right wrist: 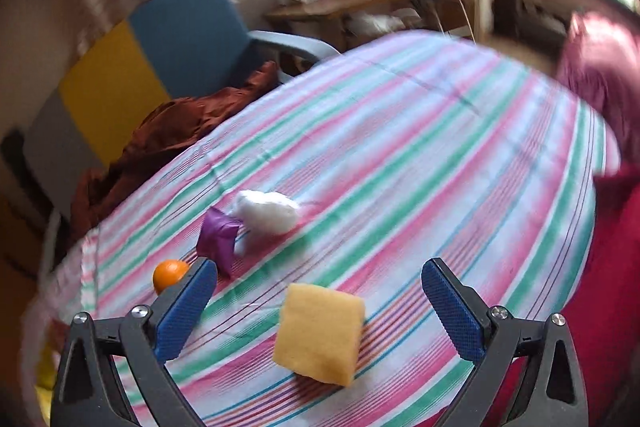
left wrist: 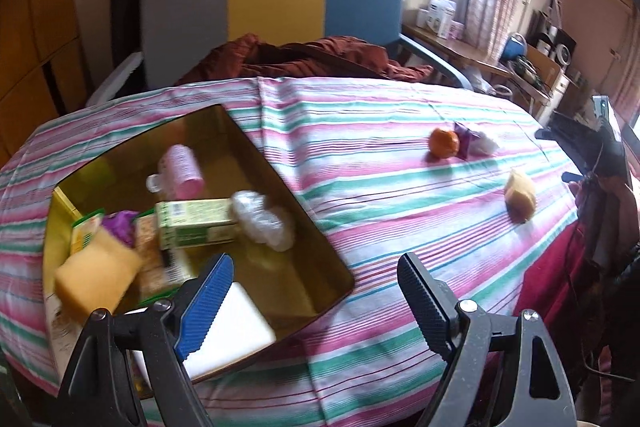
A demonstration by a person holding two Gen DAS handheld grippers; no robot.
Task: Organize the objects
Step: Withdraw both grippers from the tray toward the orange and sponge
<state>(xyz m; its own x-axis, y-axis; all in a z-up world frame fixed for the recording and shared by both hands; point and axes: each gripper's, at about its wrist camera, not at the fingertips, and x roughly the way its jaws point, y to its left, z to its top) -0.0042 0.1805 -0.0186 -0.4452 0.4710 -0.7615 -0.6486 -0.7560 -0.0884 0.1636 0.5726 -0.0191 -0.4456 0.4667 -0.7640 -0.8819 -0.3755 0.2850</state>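
Step in hand: collecting loose items into the gold tray (left wrist: 256, 143), far left. Right claw (right wrist: 320, 291), apart and empty, frames the yellow sponge (right wrist: 320, 333) on the striped surface (right wrist: 440, 147). Next: descend, clamp. Left claw (left wrist: 316, 279) apart, empty.

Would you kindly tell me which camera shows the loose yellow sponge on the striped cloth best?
The right wrist view: the sponge sits large and close between the open tongs. The left wrist view shows it only small and far off, near the cloth's right edge.
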